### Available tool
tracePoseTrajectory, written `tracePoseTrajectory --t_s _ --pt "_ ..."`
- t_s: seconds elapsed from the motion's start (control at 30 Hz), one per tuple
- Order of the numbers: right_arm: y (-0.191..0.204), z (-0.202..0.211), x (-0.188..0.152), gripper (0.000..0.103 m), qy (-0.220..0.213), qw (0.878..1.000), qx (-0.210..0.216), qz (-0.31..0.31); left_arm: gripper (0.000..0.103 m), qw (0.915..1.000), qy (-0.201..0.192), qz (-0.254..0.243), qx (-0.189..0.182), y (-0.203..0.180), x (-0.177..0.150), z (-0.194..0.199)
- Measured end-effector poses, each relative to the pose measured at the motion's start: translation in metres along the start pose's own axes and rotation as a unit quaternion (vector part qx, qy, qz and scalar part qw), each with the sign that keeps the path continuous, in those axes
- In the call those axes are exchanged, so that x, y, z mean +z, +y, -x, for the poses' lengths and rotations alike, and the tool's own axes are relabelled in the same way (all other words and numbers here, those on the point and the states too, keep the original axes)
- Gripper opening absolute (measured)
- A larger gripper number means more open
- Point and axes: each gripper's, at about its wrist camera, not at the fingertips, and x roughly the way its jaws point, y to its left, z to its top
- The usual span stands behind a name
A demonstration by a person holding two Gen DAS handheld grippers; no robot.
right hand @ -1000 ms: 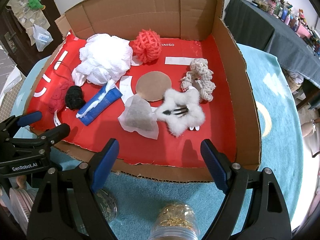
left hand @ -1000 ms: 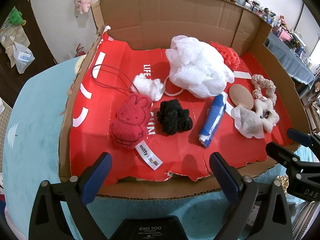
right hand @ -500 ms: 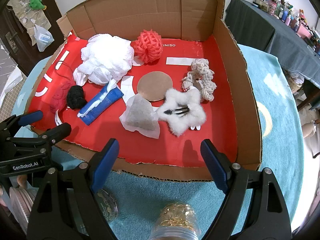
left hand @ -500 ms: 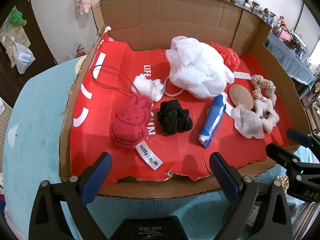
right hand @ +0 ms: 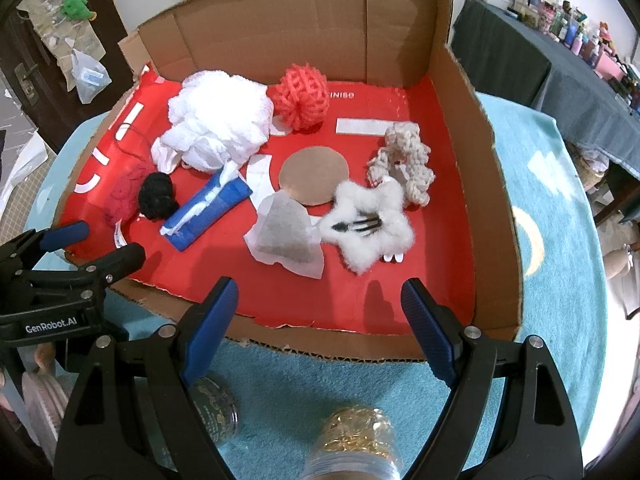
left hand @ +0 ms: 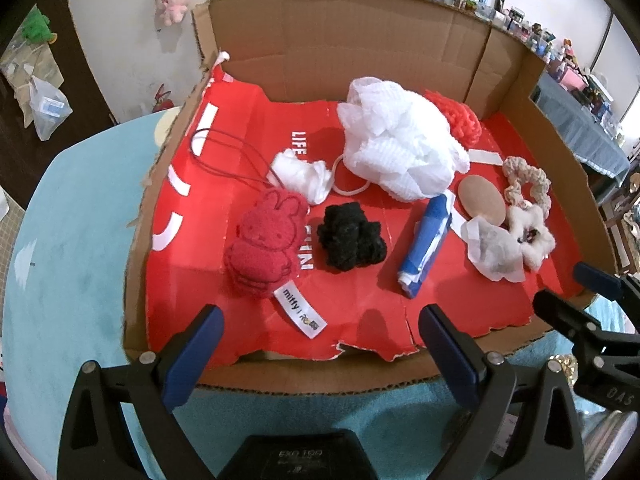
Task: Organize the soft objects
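Observation:
A shallow cardboard tray (left hand: pixel 360 372) (right hand: pixel 500 240) lined in red holds several soft items. A red rabbit plush (left hand: pixel 266 240), a black yarn ball (left hand: pixel 350 238) (right hand: pixel 157 196) and a blue tissue pack (left hand: pixel 426 244) (right hand: pixel 206 210) lie at its near side. Behind them sit a white mesh pouf (left hand: pixel 400 144) (right hand: pixel 218 120) and a red mesh pouf (right hand: pixel 302 98). A sachet (right hand: pixel 286 236), a white furry star clip (right hand: pixel 368 226), a round tan pad (right hand: pixel 314 174) and a beige scrunchie (right hand: pixel 404 160) lie to the right. My left gripper (left hand: pixel 320 322) and right gripper (right hand: pixel 320 292) hover open at the tray's front edge, holding nothing.
The tray rests on a teal towel (right hand: pixel 532 200). Two small jars (right hand: pixel 356 440), one with gold bits, stand just below my right gripper. A dark-clothed table (right hand: pixel 520 52) crowded with small items runs along the right. A door and hanging bags are at the left.

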Motion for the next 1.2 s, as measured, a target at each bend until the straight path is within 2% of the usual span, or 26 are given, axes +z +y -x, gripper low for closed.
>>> tracePoseTrajectory --t_s 0.13,0.23,0.33,0.43,0.53,0.6,0.7,0.83,1.0,1.2 --pt "-0.007 0.021 0.006 0.084 -0.023 0.999 0.016 -0.02 0.1 0.9992 -0.036 0.015 0.006 0.01 0.002 0.028" --pt "-0.007 0.049 0.009 0.084 -0.054 0.998 0.003 -0.011 0.1 0.9965 -0.078 0.019 0.023 0.016 -0.002 0.059" --pt "-0.003 0.077 0.004 0.084 -0.082 0.997 -0.007 0.002 0.103 0.9924 -0.121 0.021 0.009 0.019 -0.014 0.093" --pt "0.006 0.105 -0.015 0.084 -0.117 0.993 -0.021 0.026 0.103 0.9868 -0.162 0.015 -0.001 0.016 -0.038 0.119" --pt "0.015 0.129 -0.046 0.096 -0.152 0.987 -0.016 0.042 0.103 0.9802 -0.198 -0.002 -0.008 0.009 -0.068 0.137" --pt "0.018 0.142 -0.07 0.098 -0.175 0.984 -0.007 0.043 0.103 0.977 -0.212 -0.005 -0.018 0.005 -0.09 0.142" --pt "0.023 0.151 -0.109 0.098 -0.202 0.979 -0.009 0.038 0.103 0.9759 -0.217 -0.002 -0.025 -0.001 -0.118 0.137" --pt "0.028 0.138 -0.15 0.099 -0.213 0.976 -0.029 0.035 0.103 0.9778 -0.209 -0.012 -0.011 -0.012 -0.152 0.117" --pt "0.019 0.108 -0.179 0.099 -0.194 0.981 -0.021 0.003 0.103 0.9824 -0.185 -0.023 -0.013 -0.021 -0.179 0.08" --pt "0.012 0.061 -0.193 0.098 -0.156 0.987 -0.037 -0.006 0.103 0.99 -0.14 -0.013 -0.013 -0.024 -0.189 0.04"
